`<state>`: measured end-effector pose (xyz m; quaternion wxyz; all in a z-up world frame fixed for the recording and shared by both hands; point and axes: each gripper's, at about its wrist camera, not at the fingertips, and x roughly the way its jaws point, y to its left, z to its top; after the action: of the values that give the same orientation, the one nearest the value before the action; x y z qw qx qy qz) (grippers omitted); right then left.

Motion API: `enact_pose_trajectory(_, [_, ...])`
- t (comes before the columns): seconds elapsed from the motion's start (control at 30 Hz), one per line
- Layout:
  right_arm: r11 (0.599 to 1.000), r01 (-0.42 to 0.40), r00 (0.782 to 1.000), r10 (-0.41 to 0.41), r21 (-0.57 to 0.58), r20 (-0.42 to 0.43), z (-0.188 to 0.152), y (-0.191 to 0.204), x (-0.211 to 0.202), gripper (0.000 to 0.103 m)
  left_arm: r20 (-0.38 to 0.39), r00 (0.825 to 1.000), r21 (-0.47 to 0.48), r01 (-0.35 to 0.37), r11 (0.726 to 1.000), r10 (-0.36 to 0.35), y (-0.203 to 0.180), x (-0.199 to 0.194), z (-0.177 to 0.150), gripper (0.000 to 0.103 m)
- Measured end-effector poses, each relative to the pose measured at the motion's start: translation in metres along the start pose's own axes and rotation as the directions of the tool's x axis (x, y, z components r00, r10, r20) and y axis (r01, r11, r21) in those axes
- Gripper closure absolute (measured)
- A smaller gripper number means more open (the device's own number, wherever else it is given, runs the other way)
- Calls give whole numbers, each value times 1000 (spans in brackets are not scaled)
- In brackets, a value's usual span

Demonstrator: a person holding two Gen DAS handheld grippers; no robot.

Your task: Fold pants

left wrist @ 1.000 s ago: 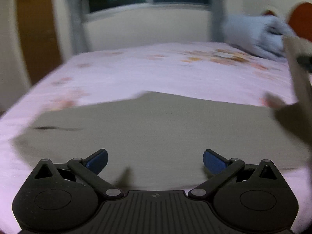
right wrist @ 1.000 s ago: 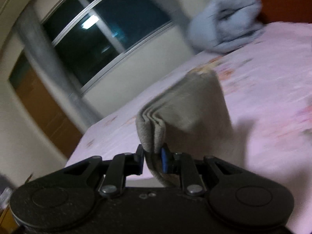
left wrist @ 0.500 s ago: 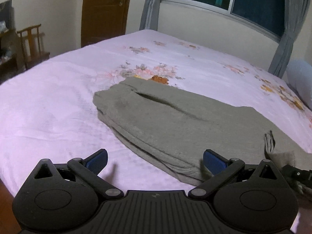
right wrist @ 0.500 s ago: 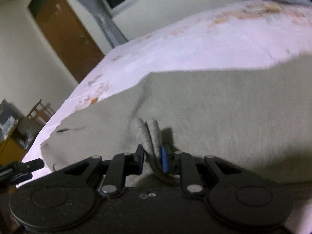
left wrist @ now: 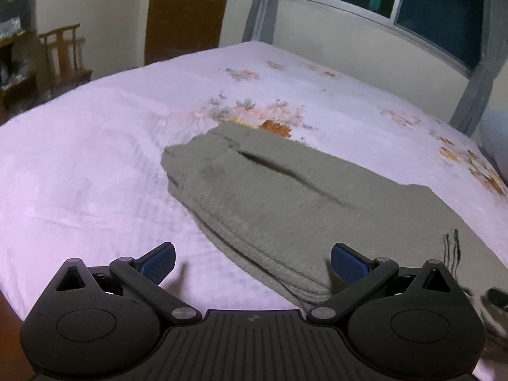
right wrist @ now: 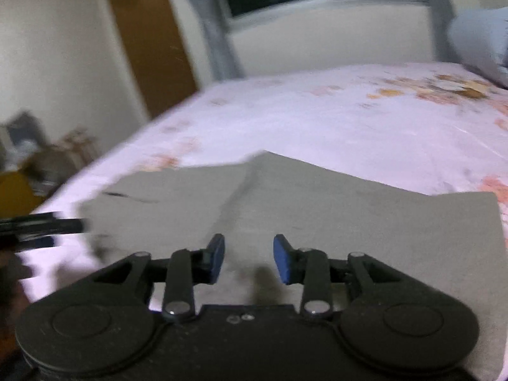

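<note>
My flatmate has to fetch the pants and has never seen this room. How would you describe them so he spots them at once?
Go to the big bed under the dark window, with its pale pink flowered sheet. The pants lie folded flat on it, just beside the orange flower print. They are the only plain grey-green cloth there; the bluish bedding sits bundled at the far edge.

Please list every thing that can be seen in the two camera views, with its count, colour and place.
folded grey-green knit pants: one, grey-green, flat on the bed
bed with pink floral sheet: one, pink, fills the middle
brown wooden door: one, brown, far wall
dark window: one, dark, far wall
grey curtains: two, grey, beside the window
wooden chair: one, brown, far left
pale blue bundled blanket: one, pale blue, far right
left claw: one, black with blue pads, open, above the pants' near edge
right claw: one, black with blue pads, open, over the pants
</note>
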<state>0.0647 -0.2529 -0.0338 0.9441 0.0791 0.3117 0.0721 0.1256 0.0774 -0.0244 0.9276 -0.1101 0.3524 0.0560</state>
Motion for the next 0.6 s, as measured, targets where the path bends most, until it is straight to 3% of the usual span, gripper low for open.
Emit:
enact_pose_trajectory(0.07, [999, -19, 994, 16, -27, -105, -9, 12, 23, 82, -38, 999, 7, -21, 1000, 21, 2, 6, -1, 0])
enact_pose_trajectory(0.13, [998, -26, 996, 21, -55, -90, -10, 21, 17, 82, -61, 998, -4, -20, 1000, 20, 7, 8, -4, 0])
enact_pose_trajectory(0.2, [998, -56, 998, 55, -15, -25, 3, 16, 6, 82, -58, 998, 17, -35, 999, 35, 8, 8, -8, 0])
enact_pose_trajectory(0.27, [1000, -10, 1000, 10, -17, 13, 16, 13, 6, 78, -61, 997, 22, -42, 999, 44, 9, 10, -11, 0])
enact_pose_trajectory(0.33, [1000, -11, 998, 10, -25, -65, 15, 14, 25, 77, -61, 997, 15, -43, 999, 44, 11, 11, -12, 0])
enact_pose_trajectory(0.37, [998, -58, 985, 54, -18, -165, 9, 20, 42, 76, -63, 997, 16, -46, 999, 47, 11, 12, -12, 0])
enact_pose_trajectory(0.4, [998, -55, 984, 47, -43, -171, 4, 26, 45, 76, -65, 997, 16, -42, 999, 43, 11, 12, -12, 0])
enact_pose_trajectory(0.43, [995, -57, 989, 45, -82, -139, 6, 31, 38, 77, -65, 997, 15, -36, 999, 37, 13, 13, -11, 0])
enact_pose_trajectory(0.5, [998, -64, 997, 63, -6, -49, 14, 22, 21, 75, -59, 998, 17, -34, 999, 35, 16, 12, -10, 0])
enact_pose_trajectory(0.57, [999, 2, 999, -4, 48, 46, 19, 11, 6, 66, -60, 998, 9, -28, 1000, 29, 21, 14, -7, 0])
enact_pose_trajectory(0.6, [996, 47, 995, -54, 73, 89, 23, 4, 1, 49, -59, 998, 4, -27, 1000, 27, 24, 15, -6, 0])
